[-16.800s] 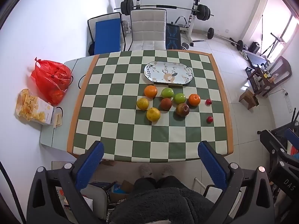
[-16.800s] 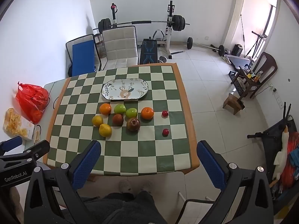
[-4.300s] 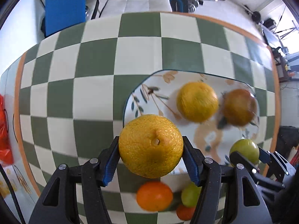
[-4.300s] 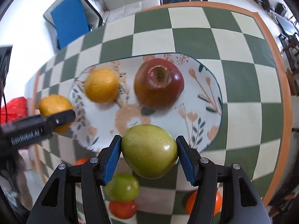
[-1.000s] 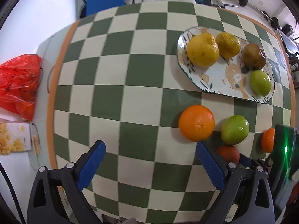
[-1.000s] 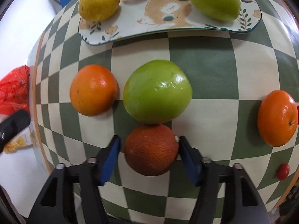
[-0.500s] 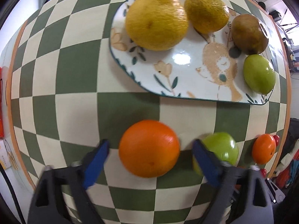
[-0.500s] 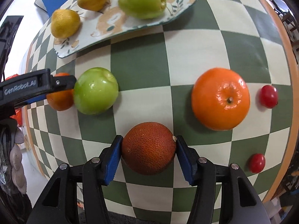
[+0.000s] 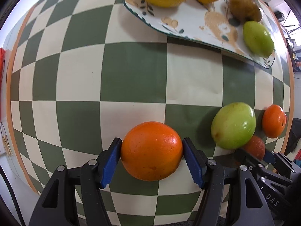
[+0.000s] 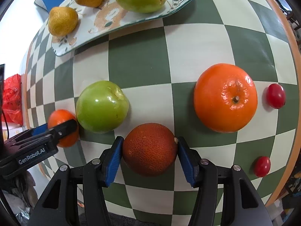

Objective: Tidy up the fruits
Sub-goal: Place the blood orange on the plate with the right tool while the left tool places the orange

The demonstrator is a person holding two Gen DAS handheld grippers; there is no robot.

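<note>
We have the left claw (image 9: 151, 152) clenched on the orange (image 9: 151, 151) and the right claw (image 10: 150, 154) on the dark-red orange (image 10: 150, 149); lifting carelessly risks knocking the adjacent green apple (image 10: 102, 106) rolling across the bench (image 10: 139, 60).

On the table (image 10: 235, 37), the plate (image 10: 62, 46) lies behind the apple (image 10: 102, 106), between two oranges (image 10: 225, 98)

I see open checkered cloth (image 9: 131, 75) between my grippers and the plate (image 9: 190, 17). The green apple (image 10: 102, 106) crowds the gap between them; right of the apple, cloth lies bare up to the mandarin (image 10: 225, 98).
</note>
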